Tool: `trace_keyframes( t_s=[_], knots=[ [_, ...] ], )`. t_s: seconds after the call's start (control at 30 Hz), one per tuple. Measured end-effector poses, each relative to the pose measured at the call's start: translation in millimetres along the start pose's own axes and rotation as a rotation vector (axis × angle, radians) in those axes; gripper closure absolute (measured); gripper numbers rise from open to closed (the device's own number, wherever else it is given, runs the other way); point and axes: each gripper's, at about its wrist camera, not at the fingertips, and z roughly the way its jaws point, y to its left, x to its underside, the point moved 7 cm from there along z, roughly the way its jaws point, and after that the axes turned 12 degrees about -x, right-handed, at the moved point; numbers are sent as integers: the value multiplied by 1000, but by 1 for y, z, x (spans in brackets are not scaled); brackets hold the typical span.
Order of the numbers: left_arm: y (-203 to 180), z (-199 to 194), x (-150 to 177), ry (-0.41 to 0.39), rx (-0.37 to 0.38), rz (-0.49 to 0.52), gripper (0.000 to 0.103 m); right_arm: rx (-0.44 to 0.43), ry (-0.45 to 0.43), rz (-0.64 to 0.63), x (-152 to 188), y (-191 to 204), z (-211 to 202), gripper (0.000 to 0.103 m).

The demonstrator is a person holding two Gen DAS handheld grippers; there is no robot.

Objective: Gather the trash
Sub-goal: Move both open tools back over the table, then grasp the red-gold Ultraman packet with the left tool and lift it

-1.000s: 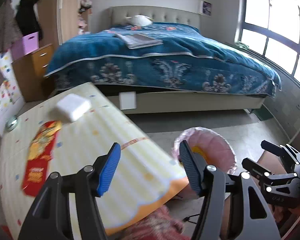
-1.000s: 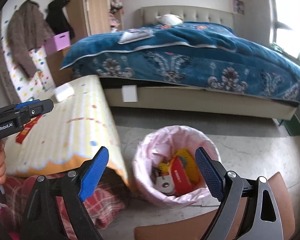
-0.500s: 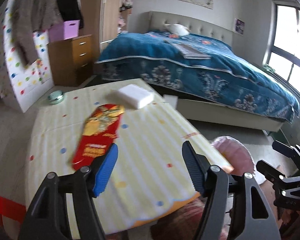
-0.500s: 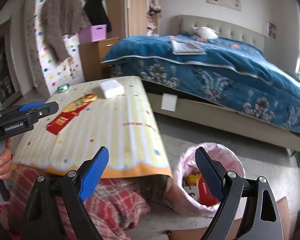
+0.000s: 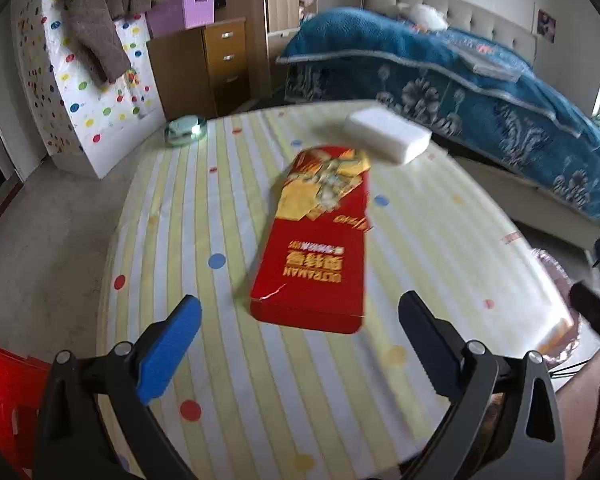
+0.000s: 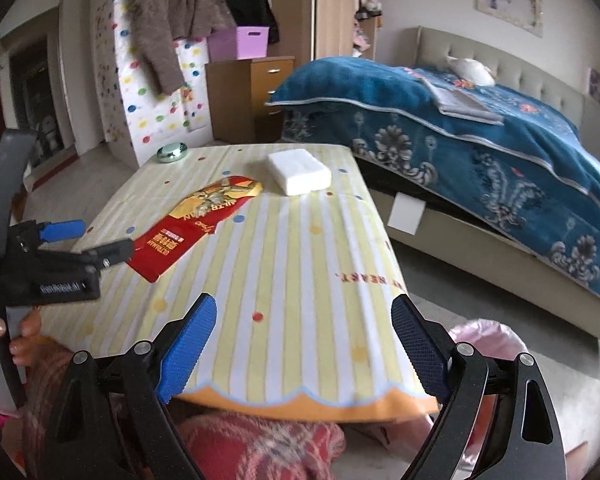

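Observation:
A flat red and gold wrapper (image 5: 320, 240) lies on the yellow striped tablecloth (image 5: 220, 380); it also shows in the right wrist view (image 6: 192, 224). My left gripper (image 5: 300, 344) is open and empty, just short of the wrapper's near end; it also shows at the left of the right wrist view (image 6: 86, 242). My right gripper (image 6: 304, 344) is open and empty above the table's near edge. A pink-lined trash bin (image 6: 488, 336) stands on the floor to the table's right, mostly hidden.
A white tissue pack (image 5: 388, 134) lies beyond the wrapper, and a small green dish (image 5: 185, 130) sits at the table's far left corner. A blue-covered bed (image 6: 480, 132) stands behind. A red chair (image 5: 4, 392) is at the lower left.
Both grippers swung left from the trash bin to the table. The left gripper moved in close to the red wrapper. Both stayed open.

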Motion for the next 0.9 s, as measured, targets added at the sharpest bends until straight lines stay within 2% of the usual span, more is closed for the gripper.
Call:
trace_keyframes(
  t_s=[0.13, 0.27, 0.43, 0.63, 0.7, 0.73, 0.77, 0.9],
  knots=[
    [-4, 23, 0, 52, -5, 29, 7, -5, 5, 6, -5, 1, 15, 14],
    [-8, 39, -8, 53, -34, 60, 7, -14, 11, 25, -9, -3, 27, 14],
    [-18, 56, -9, 87, 4, 66, 7, -19, 18, 36, -11, -11, 32, 14],
    [-23, 57, -8, 68, 44, 62, 7, -25, 32, 56, -9, -23, 39, 14],
    [-25, 53, -7, 61, 55, 75, 13, -30, 36, 64, -8, -26, 38, 14],
    [-26, 51, -6, 55, 56, 76, 21, -34, 37, 68, -7, -26, 38, 14],
    [-26, 49, -6, 50, 56, 77, 24, -35, 37, 70, -6, -27, 37, 14],
    [-23, 44, -3, 48, 57, 59, 25, -41, 38, 69, -2, -26, 35, 14]
  ],
)
